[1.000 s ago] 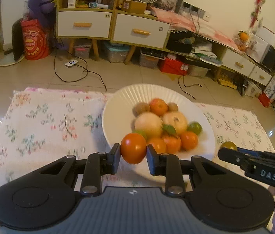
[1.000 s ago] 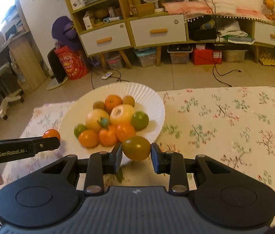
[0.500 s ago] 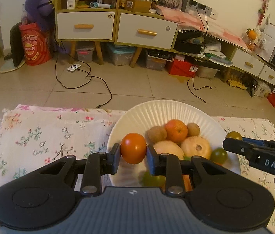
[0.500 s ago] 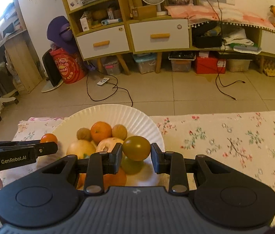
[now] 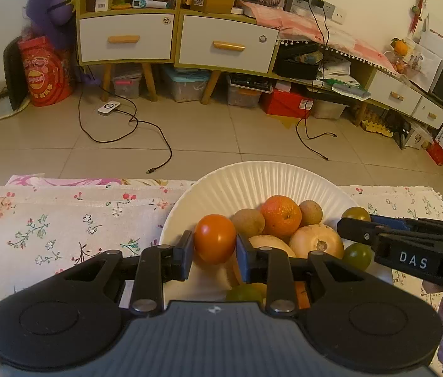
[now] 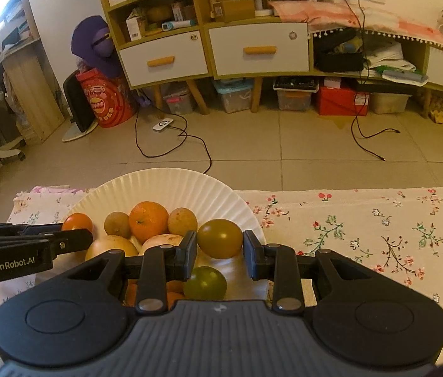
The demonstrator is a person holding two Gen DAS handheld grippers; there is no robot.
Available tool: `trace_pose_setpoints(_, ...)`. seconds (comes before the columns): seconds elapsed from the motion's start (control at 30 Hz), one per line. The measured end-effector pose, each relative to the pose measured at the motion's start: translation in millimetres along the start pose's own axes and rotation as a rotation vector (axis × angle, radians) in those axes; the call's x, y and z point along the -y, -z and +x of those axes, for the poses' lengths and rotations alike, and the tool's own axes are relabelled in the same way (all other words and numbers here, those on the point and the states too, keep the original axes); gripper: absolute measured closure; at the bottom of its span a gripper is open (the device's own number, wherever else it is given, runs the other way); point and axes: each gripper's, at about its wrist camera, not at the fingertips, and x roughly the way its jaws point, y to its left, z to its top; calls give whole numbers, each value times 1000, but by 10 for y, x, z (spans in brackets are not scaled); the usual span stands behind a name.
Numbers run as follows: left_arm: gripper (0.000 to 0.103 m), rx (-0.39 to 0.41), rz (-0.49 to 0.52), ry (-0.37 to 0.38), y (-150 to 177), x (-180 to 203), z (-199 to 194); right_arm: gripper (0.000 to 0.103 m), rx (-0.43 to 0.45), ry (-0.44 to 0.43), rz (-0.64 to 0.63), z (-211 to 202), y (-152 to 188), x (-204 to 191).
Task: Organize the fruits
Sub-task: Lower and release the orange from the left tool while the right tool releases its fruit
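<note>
White ribbed paper plate (image 5: 252,179) fills the lower centre of the left wrist view, on a floral cloth (image 5: 64,220) whose far edge meets bare tile floor. The cloth at lower left lies open. The left gripper (image 5: 215,248) clamps an orange tomato (image 5: 215,238) above the plate's left side. Piled fruit crowds the plate at right: a tangerine (image 5: 281,215) and pale round fruits. The right gripper (image 5: 355,220) enters from the right edge, holding a greenish tomato (image 5: 356,213).

In the right wrist view, the right gripper (image 6: 219,248) grips the round greenish tomato (image 6: 219,238) over the plate's (image 6: 171,182) right rim. Open cloth (image 6: 378,235) spreads right. Another green tomato (image 6: 205,282) lies just below. The left gripper (image 6: 76,235) reaches in from the left.
</note>
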Motion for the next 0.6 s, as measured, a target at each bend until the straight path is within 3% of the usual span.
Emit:
trace_pose_setpoints(0.27, 90, 0, 7, 2, -7, -10, -10, 71, -3, 7, 13, -10, -31, 5)
trace_pose_setpoints(0.6, 74, 5, 22, -8, 49, -8, -193, 54, 13, 22, 48, -184, -15, 62)
